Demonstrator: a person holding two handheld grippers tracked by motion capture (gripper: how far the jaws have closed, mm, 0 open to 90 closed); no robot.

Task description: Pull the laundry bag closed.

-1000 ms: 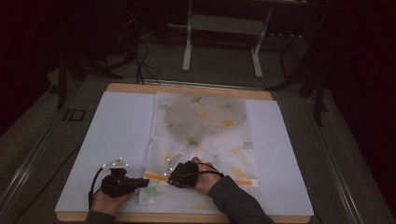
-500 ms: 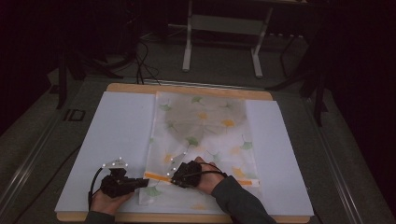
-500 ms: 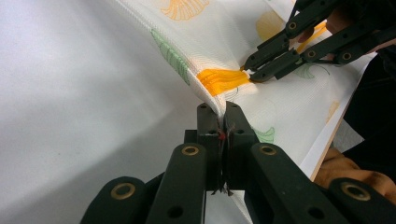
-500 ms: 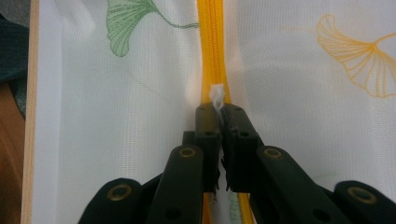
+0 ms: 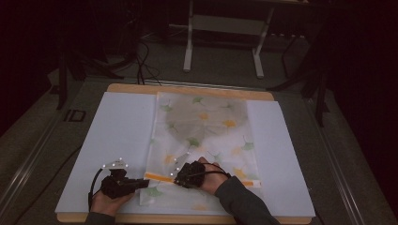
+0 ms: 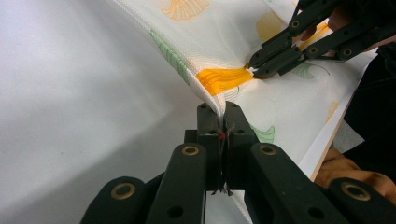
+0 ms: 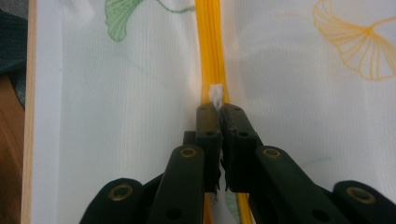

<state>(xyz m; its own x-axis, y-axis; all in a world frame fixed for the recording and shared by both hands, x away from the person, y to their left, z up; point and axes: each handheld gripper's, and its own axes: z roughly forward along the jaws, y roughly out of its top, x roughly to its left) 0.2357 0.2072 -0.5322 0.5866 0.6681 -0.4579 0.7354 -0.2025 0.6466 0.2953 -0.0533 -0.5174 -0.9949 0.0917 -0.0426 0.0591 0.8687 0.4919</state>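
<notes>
A sheer mesh bag (image 5: 206, 126) printed with green and orange leaves lies flat on a white sheet. Its orange zipper (image 5: 159, 177) runs along the near end. My left gripper (image 5: 146, 183) is at the bag's near left corner. In the left gripper view that gripper (image 6: 222, 109) is shut on the bag's edge just past the zipper (image 6: 224, 77), lifting the fabric into a ridge. My right gripper (image 5: 177, 177) points left along the zipper. In the right gripper view it (image 7: 219, 109) is shut on the small white zipper pull (image 7: 215, 94) over the zipper (image 7: 208, 46).
The white sheet (image 5: 117, 131) covers most of a wooden table (image 5: 187, 89), with a bare strip of wood along the near edge. Metal stand legs (image 5: 187, 51) and cables lie on the dark floor beyond. The person's hands rest close to the near edge.
</notes>
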